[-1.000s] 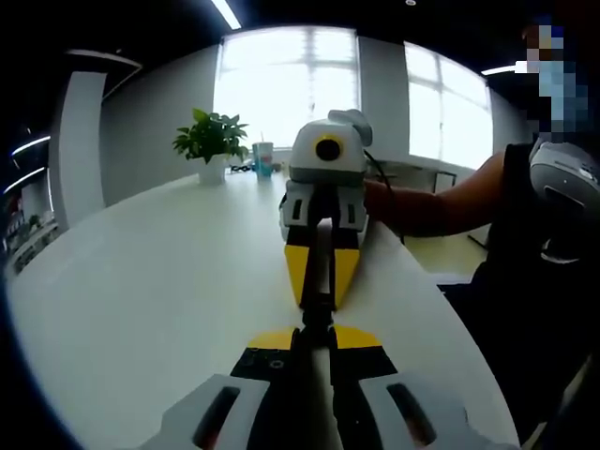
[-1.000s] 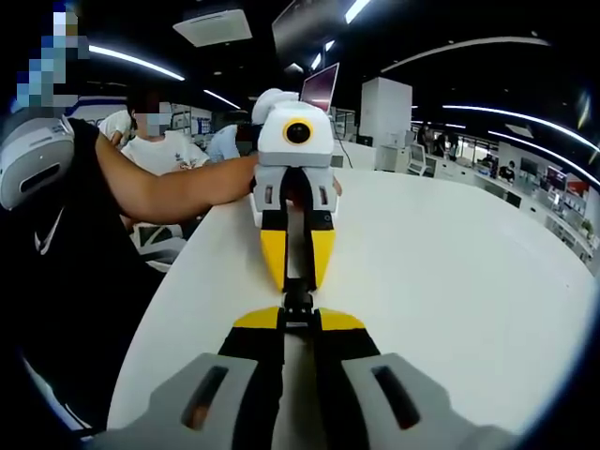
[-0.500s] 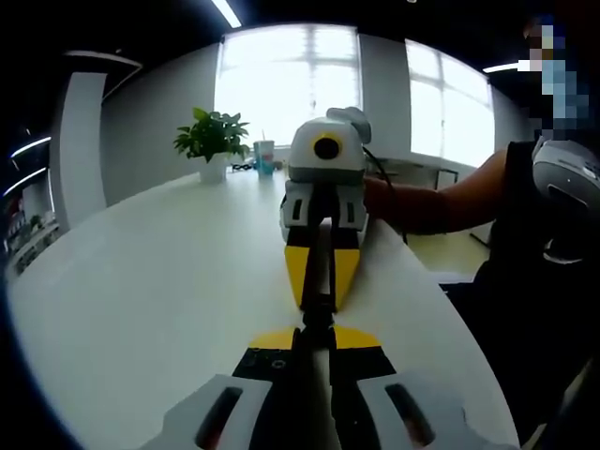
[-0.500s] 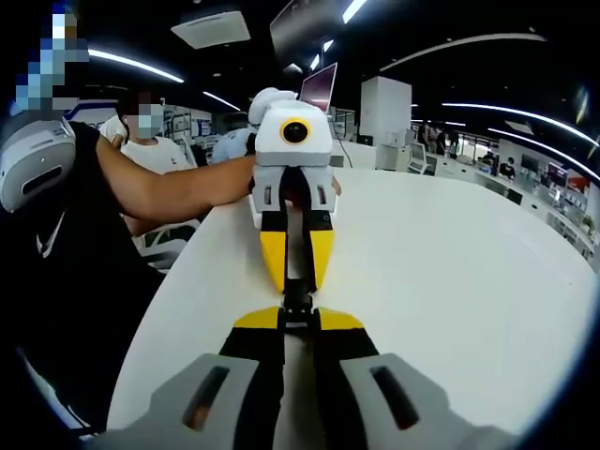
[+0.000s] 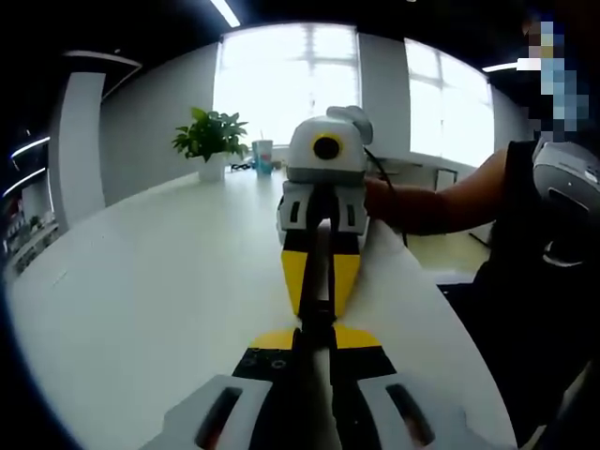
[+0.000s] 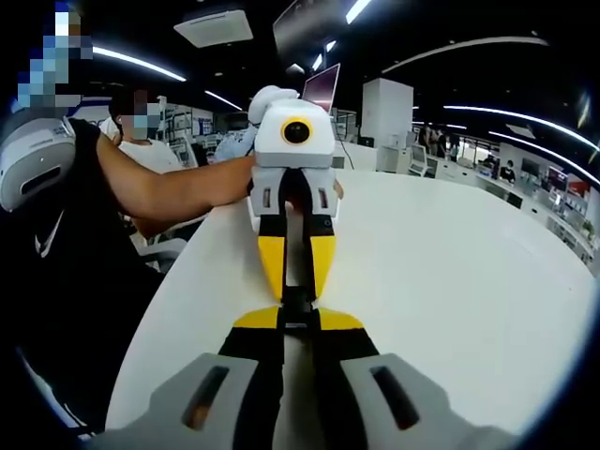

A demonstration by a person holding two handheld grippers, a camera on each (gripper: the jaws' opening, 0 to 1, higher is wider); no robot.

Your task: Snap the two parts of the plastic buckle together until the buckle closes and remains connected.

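The black plastic buckle (image 5: 317,317) hangs just above the white table (image 5: 141,300), pinched between two grippers that face each other tip to tip. In the left gripper view my left gripper (image 5: 314,336) is shut on the near part, and the right gripper (image 5: 319,302) meets it from ahead, shut on the far part. In the right gripper view my right gripper (image 6: 298,321) is shut on the buckle (image 6: 298,302), with the left gripper (image 6: 296,289) opposite. The jaws hide whether the two parts are latched.
A potted plant (image 5: 211,141) and a cup (image 5: 263,157) stand at the table's far end. The person's forearm (image 5: 431,202) reaches in along the table edge (image 6: 159,309). Another person (image 6: 141,131) sits behind, near a laptop (image 6: 319,89).
The two grippers have closed in on each other slightly, so the facing yellow tips now sit nearer to each view's own jaws. Both stay shut on the buckle.
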